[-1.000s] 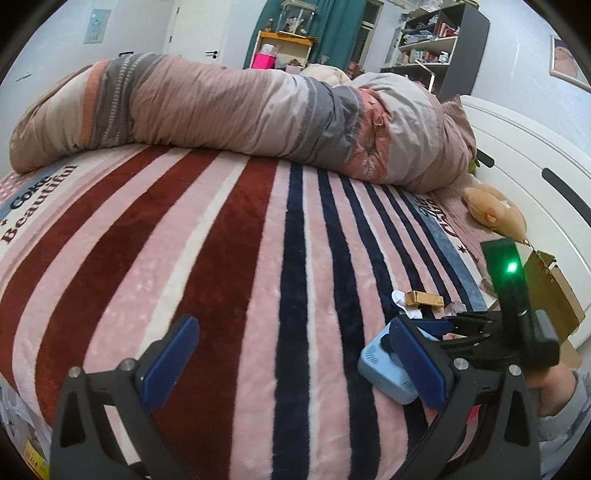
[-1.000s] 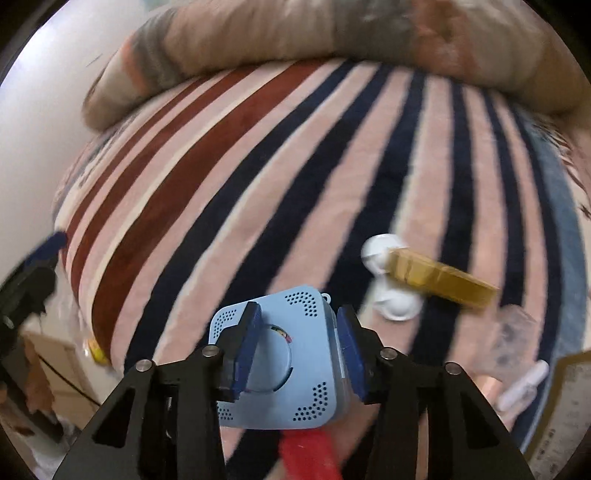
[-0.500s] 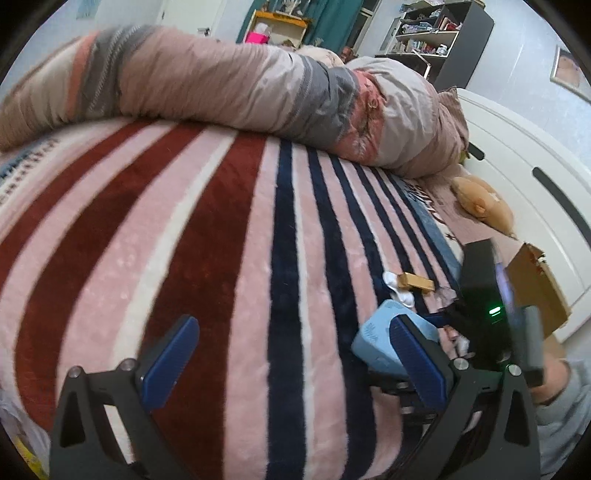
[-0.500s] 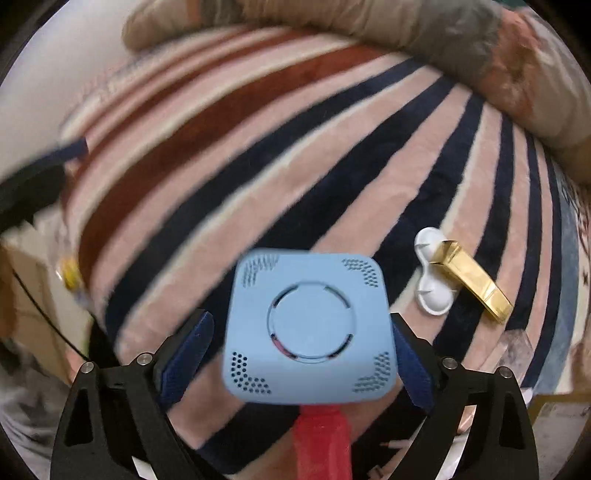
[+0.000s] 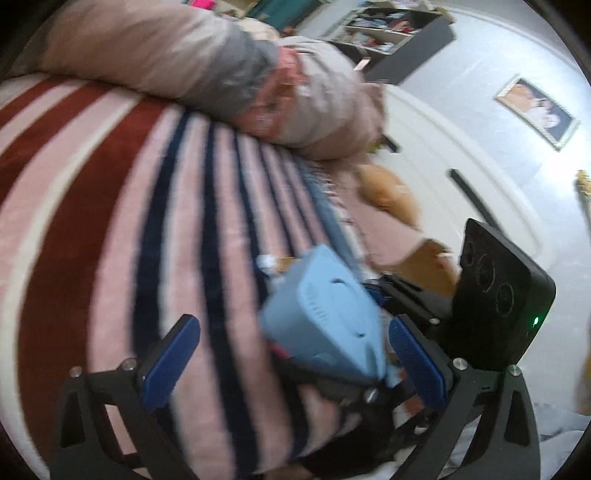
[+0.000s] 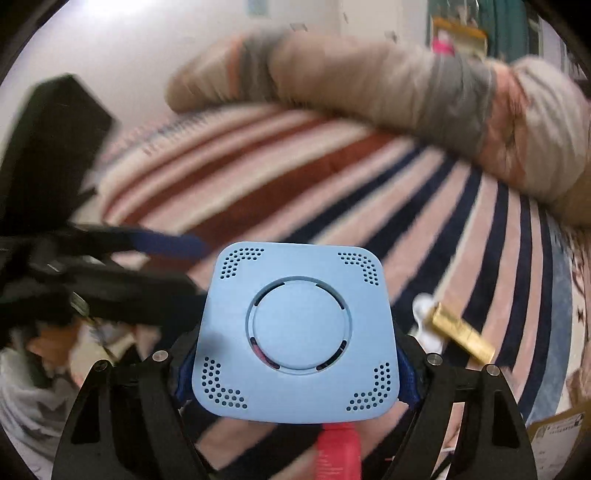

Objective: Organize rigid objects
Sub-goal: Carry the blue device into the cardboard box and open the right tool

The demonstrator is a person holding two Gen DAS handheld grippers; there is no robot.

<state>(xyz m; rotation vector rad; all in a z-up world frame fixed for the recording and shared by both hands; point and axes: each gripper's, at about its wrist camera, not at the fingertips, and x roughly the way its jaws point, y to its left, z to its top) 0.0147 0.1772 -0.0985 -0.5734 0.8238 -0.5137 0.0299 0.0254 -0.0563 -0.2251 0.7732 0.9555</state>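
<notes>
My right gripper (image 6: pixel 295 373) is shut on a light blue square box (image 6: pixel 297 334) with a round lid and perforated corners, held above the striped blanket (image 6: pixel 332 206). The same blue box (image 5: pixel 325 317) shows in the left wrist view, between my left gripper's blue pads. My left gripper (image 5: pixel 295 350) is open and wide, not touching the box as far as I can tell. A gold bar (image 6: pixel 461 336) lies on a white round piece (image 6: pixel 421 308) on the blanket, right of the box. A red object (image 6: pixel 338 452) sticks up below the box.
A rolled duvet (image 6: pixel 388 85) lies along the far side of the bed. A tan plush toy (image 5: pixel 384 188) lies near the white headboard (image 5: pixel 480 166). A cardboard box (image 6: pixel 557 432) stands at the lower right. A dark shelf (image 5: pixel 402 33) stands far back.
The right gripper has closed on the blue box and lifted it up and leftward, toward the left gripper. The left gripper has swung right. Both views are motion blurred.
</notes>
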